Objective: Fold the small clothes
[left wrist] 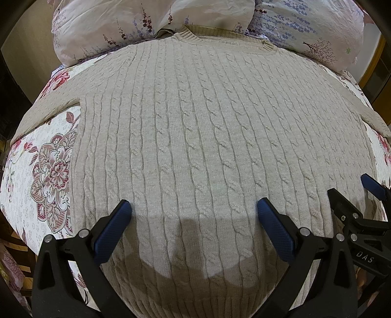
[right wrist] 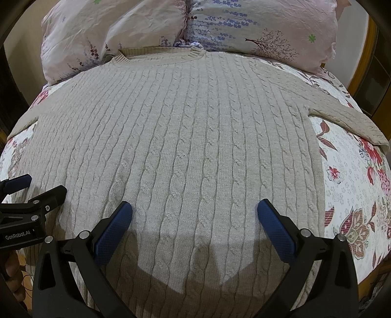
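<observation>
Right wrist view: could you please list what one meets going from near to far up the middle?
Right claw → beige cable-knit sweater body → its ribbed collar → floral pillows.

Beige sweater (right wrist: 185,137) flat on floral bedspread (right wrist: 354,186); right gripper (right wrist: 195,208) jaws apart above hem — pillows (right wrist: 185,31) behind.

This is a bedroom in a home. A bed spread with a white floral quilt (left wrist: 46,156) fills both views, and at its head, just beyond the quilt, two pillows lie side by side: a pale pink pillow (left wrist: 97,27) and a lavender-print pillow (right wrist: 256,27). Right of the bed stands a yellow wooden frame (right wrist: 364,61) against a plain wall.
</observation>
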